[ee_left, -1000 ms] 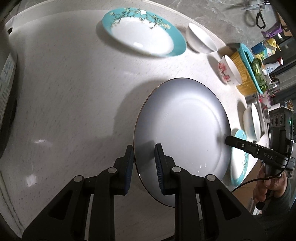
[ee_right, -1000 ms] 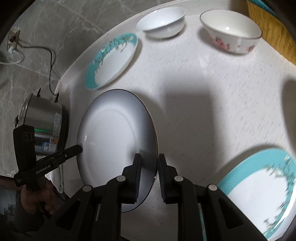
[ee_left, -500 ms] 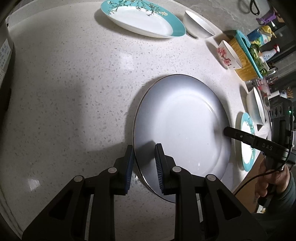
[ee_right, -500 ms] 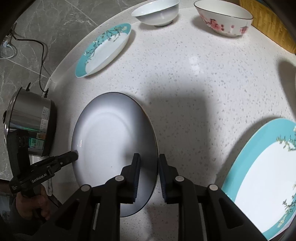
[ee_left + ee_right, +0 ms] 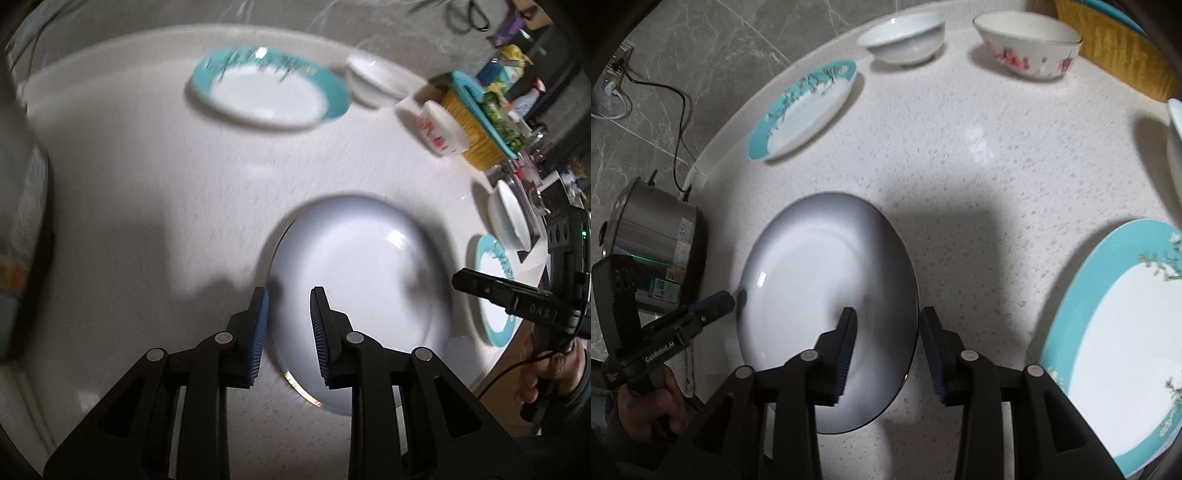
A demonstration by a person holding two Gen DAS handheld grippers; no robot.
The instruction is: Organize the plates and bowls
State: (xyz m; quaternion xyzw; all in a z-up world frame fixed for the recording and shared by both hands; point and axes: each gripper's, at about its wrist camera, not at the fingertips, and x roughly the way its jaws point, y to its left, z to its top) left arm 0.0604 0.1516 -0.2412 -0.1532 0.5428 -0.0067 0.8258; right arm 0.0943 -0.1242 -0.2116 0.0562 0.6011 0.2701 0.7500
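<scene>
A pale grey plate (image 5: 362, 266) (image 5: 820, 288) with a thin gold rim rests on the white speckled counter (image 5: 979, 166). My left gripper (image 5: 288, 321) straddles its left rim with the pads narrowly apart, and the rim sits against the left pad. This view is blurred by motion. In the right wrist view, the left gripper's fingertip (image 5: 724, 301) meets that rim. My right gripper (image 5: 886, 332) is over the plate's right rim. Its jaws are opening, with the rim between them and the pads off it.
A teal-rimmed plate (image 5: 805, 107) (image 5: 266, 96), a white bowl (image 5: 901, 40) and a floral bowl (image 5: 1027, 51) stand at the back. A second teal plate (image 5: 1115, 332) lies at right, near another white bowl (image 5: 511, 218). A yellow basket (image 5: 1115, 55) and a steel cooker (image 5: 653, 236) flank the counter.
My right gripper's jaws have spread apart and let go of the plate's right rim. The left wrist view has swung and blurred, but the rim stays between the left jaws.
</scene>
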